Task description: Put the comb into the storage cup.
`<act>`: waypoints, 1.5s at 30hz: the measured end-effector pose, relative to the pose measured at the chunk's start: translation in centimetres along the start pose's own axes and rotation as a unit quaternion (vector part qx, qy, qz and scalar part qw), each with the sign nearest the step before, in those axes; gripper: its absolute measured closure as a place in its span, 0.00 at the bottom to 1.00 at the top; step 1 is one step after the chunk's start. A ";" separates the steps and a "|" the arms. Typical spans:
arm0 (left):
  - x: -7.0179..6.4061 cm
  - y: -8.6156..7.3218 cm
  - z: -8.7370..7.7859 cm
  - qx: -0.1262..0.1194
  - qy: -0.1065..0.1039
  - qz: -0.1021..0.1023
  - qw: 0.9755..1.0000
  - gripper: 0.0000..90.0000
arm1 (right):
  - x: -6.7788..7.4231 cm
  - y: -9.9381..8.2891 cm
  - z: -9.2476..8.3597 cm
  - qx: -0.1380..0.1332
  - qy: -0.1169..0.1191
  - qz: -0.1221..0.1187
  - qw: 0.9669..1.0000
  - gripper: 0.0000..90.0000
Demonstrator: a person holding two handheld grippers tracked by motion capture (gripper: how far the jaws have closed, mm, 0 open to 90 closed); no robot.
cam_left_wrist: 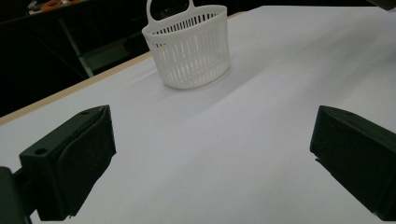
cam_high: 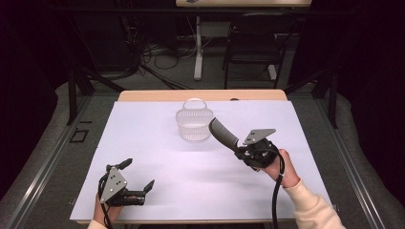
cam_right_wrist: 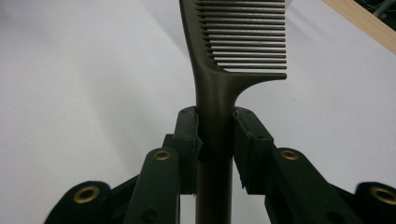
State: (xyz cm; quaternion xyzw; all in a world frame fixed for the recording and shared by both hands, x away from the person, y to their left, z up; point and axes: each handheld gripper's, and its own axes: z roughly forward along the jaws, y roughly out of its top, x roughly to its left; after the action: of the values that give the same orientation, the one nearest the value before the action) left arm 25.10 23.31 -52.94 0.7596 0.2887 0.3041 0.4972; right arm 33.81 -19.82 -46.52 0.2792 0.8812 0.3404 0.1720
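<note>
Comb [cam_high: 222, 132] clamped by its handle in the right gripper [cam_high: 243, 151], held off the table [cam_high: 143, 143], teeth end pointing toward the white basket [cam_high: 193, 125] and just beside it. Basket stands upright near the far edge. Left gripper [cam_high: 138, 176] low at near left, jaws spread wide, nothing between them.

Basket [cam_high: 194, 125] is sitting on the table [cam_high: 143, 143] near the far edge, abt mid-width. Comb [cam_high: 223, 134] is hanging above the surface just right of the basket & nearer the front, its handle sitting btwn the jaws of the right gripper [cam_high: 242, 151], toothed end pointing toward the basket. Left gripper [cam_high: 138, 176] is resting by the front-left corner, well apart from the basket, nothing lying btwn its jaws.
</note>
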 end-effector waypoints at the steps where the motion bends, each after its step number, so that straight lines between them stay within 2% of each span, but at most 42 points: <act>1: 0.0 0.0 0.0 0.000 -0.001 -0.001 1.000 0.00 | 0.0 0.0 0.0 -0.001 -0.001 0.001 1.000 0.80; 9: 0.0 0.0 0.0 0.007 -0.001 -0.002 1.000 0.00 | -0.2 0.0 -0.2 -0.012 -0.009 0.004 1.000 0.80; 26: 0.0 0.1 0.0 0.007 -0.001 -0.004 1.000 0.00 | -0.8 0.4 -0.4 -0.028 -0.022 0.009 0.999 0.80; 38: 0.1 0.0 0.0 0.002 -0.002 -0.004 1.000 0.00 | -1.0 1.1 -0.1 -0.031 -0.026 0.003 0.999 0.80; 45: 0.0 0.0 0.0 -0.002 -0.003 -0.004 1.000 0.00 | -0.9 1.9 0.0 -0.031 -0.027 -0.009 0.999 0.80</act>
State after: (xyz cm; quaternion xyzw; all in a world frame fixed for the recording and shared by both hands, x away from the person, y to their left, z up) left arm 25.08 23.32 -52.92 0.7585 0.2897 0.3003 0.5005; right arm 35.21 -19.22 -45.09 0.2752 0.8679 0.3581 0.2070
